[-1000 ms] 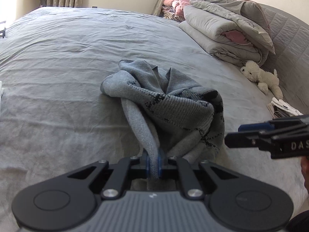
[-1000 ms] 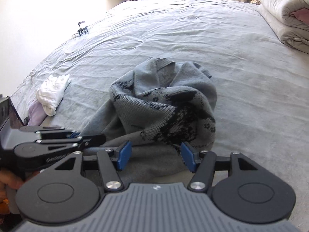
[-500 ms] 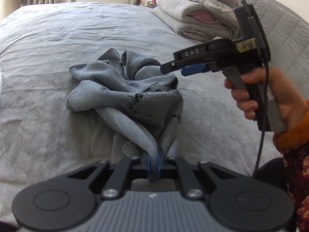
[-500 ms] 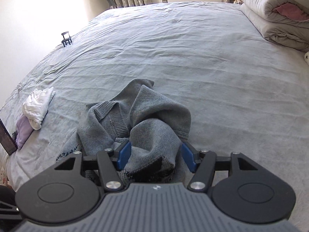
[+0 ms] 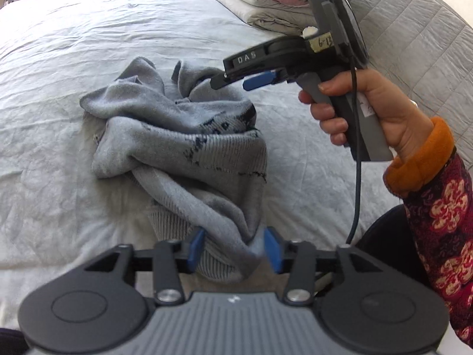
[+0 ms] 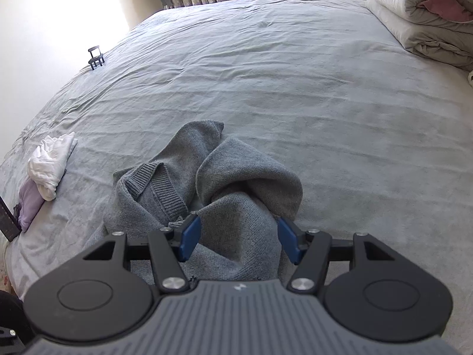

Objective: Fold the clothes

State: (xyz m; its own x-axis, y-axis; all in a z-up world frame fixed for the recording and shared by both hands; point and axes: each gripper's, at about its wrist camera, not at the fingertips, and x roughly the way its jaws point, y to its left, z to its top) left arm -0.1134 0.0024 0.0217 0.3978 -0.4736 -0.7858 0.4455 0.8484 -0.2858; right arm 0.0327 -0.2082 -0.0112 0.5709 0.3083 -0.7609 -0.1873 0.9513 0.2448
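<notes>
Lying bunched in a heap on the grey bed (image 6: 295, 68), the grey sweater (image 5: 183, 148) sits between both claws. Its near fold passes between the spread blue fingers of the left claw (image 5: 235, 250), which clamps nothing. The right claw (image 6: 238, 241) is likewise wide open, fingers on either side of a raised fold. A white cloth (image 6: 51, 162) lies well apart at the bed's edge.

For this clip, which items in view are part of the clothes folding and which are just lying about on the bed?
Part of the job:
grey sweater, crumpled on the bed
left gripper, open around a fold of it
right gripper, open over it

Lying about:
folded quilts
white cloth
lilac cloth
small black stand
</notes>
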